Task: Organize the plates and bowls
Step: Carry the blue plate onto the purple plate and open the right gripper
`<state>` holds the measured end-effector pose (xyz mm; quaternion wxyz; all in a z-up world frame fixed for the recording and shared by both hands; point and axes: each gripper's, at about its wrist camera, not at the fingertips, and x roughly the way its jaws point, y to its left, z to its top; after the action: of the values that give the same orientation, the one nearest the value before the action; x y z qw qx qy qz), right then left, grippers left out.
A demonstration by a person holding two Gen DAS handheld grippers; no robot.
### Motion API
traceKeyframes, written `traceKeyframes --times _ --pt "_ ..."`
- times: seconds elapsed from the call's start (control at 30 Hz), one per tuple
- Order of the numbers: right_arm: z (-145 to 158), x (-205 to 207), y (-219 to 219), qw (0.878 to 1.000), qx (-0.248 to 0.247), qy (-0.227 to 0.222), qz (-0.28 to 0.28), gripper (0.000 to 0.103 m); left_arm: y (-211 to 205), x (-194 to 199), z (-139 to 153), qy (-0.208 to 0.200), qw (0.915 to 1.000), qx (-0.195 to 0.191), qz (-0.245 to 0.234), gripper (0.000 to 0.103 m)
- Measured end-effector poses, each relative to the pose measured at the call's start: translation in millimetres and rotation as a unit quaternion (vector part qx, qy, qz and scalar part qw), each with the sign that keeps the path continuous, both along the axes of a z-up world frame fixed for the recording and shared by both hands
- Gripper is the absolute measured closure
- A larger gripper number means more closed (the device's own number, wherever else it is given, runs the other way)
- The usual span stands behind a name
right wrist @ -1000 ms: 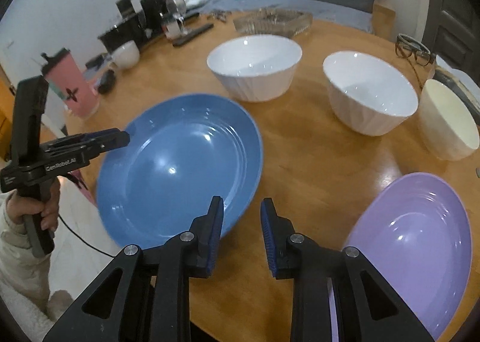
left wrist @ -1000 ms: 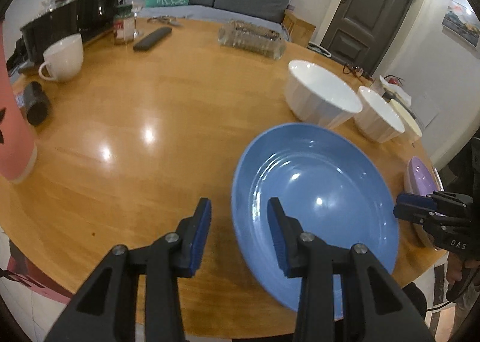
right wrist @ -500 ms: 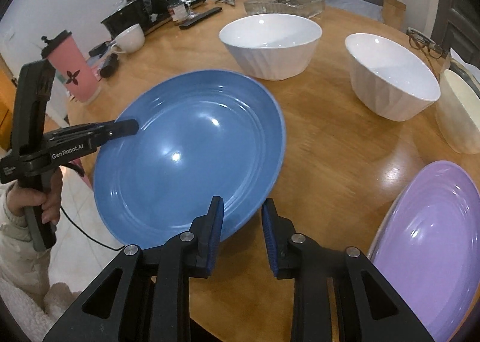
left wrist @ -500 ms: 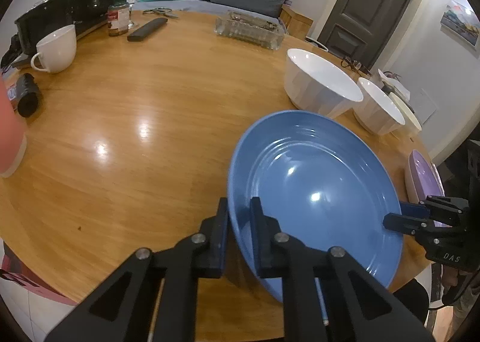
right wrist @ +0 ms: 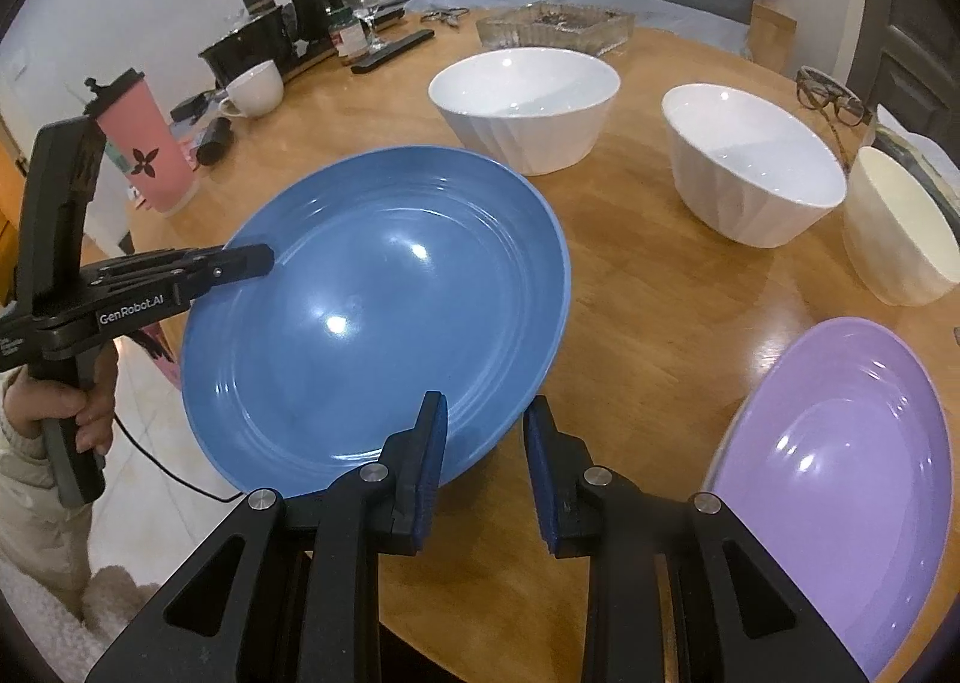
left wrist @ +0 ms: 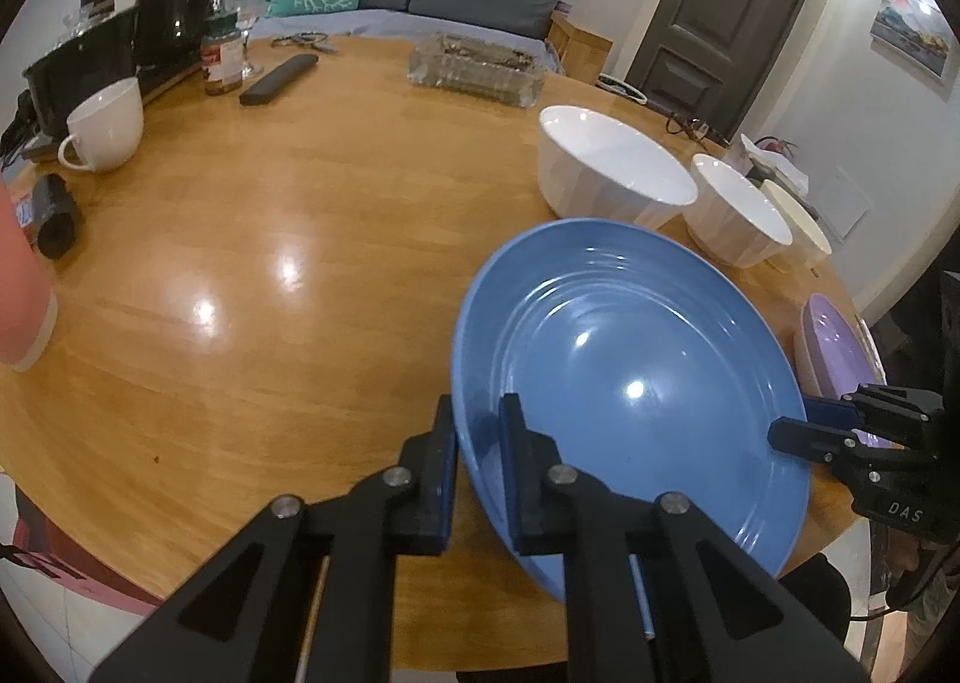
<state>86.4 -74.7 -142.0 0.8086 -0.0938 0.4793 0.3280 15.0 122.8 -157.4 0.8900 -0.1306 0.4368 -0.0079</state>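
A big blue plate (left wrist: pixel 630 383) (right wrist: pixel 372 311) sits tipped on the round wooden table (left wrist: pixel 270 239). My left gripper (left wrist: pixel 478 437) (right wrist: pixel 264 263) is shut on its left rim. My right gripper (right wrist: pixel 483 446) (left wrist: pixel 798 425) is at the opposite rim, jaws nearly together. One finger is over the plate's inside and the other outside, so the rim sits in the narrow gap. A purple plate (right wrist: pixel 840 455) (left wrist: pixel 834 341) lies flat just right of the right gripper. Behind stand two white ribbed bowls (right wrist: pixel 525 101) (right wrist: pixel 753 167) and a cream bowl (right wrist: pixel 894 227).
A pink tumbler (right wrist: pixel 147 149) stands at the table's left edge, with a white mug (left wrist: pixel 105 125) and black appliances (left wrist: pixel 120 41) behind it. A remote (left wrist: pixel 279 78) and a glass dish (left wrist: pixel 474 65) lie at the far side. Spectacles (right wrist: pixel 831 95) lie by the bowls.
My left gripper went from open astride the blue plate's rim to shut on it. The plate tipped up and shifted toward the right gripper, whose jaws now straddle its rim.
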Motion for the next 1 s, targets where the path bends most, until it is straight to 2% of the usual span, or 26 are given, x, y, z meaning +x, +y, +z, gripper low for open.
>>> traceKeyframes --times 0.5,0.73,1.0 --pt "35 -19 -45 0.998 0.022 -0.040 -0.038 0.081 -43 3 42 -0.033 0.9982 0.021 -0.045 0.092" --pt "50 -27 -85 0.995 0.032 -0.060 -0.071 0.081 -84 14 63 -0.050 0.9946 0.036 -0.084 0.092" --pt "57 -32 -140 0.989 0.037 -0.073 -0.126 0.081 -140 30 71 -0.055 0.9881 0.051 -0.135 0.091"
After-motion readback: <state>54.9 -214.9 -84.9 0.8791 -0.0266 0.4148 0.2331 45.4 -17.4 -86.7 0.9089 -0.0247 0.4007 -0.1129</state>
